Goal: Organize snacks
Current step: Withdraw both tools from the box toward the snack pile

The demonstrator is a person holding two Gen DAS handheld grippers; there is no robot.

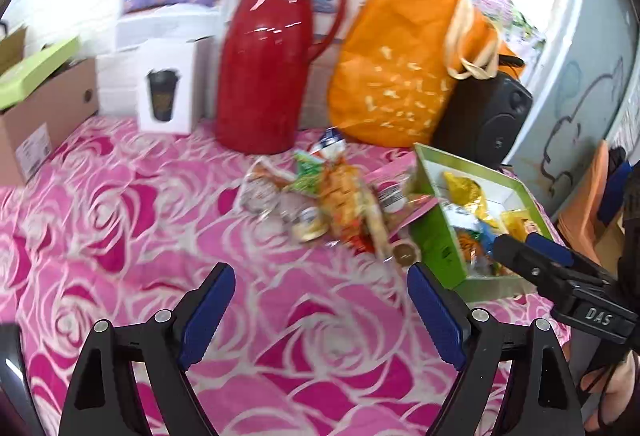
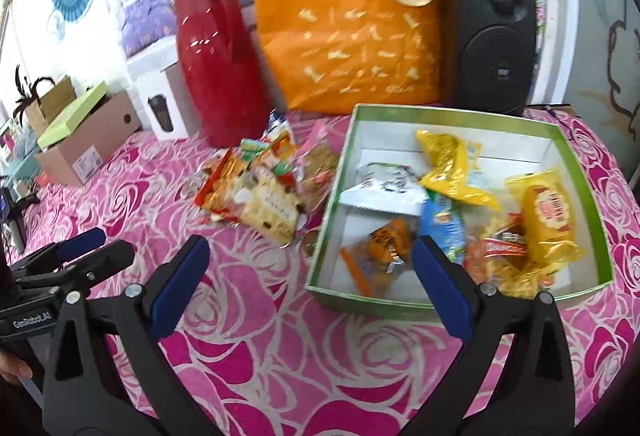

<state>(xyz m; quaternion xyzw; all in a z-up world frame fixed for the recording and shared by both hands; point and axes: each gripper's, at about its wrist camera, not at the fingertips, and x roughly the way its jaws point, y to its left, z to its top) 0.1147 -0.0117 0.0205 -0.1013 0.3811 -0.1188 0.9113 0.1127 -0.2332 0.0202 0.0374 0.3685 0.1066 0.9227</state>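
Blue-padded tongs, both pairs spread and holding nothing, above my pink rose-patterned cloth (image 2: 320, 368).

My left gripper (image 1: 322, 310) hangs over bare cloth, short of the snack pile (image 1: 320, 196) and left of the green box (image 2: 400, 302). My right gripper (image 2: 310, 272) stands at the near left corner of the green box, one pad (image 2: 438, 290) over its near wall, the other out over the cloth. Inside the box lie several packets, among them a yellow bag (image 2: 450, 166), an orange packet (image 2: 378, 258) and a yellow biscuit pack (image 2: 548, 220). The loose snack pile sits just left of the box. Behind the box stand a red jug (image 2: 216, 56), an orange tote bag (image 2: 356, 24) and a black speaker (image 2: 494, 40); further left are a white carton (image 2: 160, 100) and a cardboard box (image 2: 90, 146).
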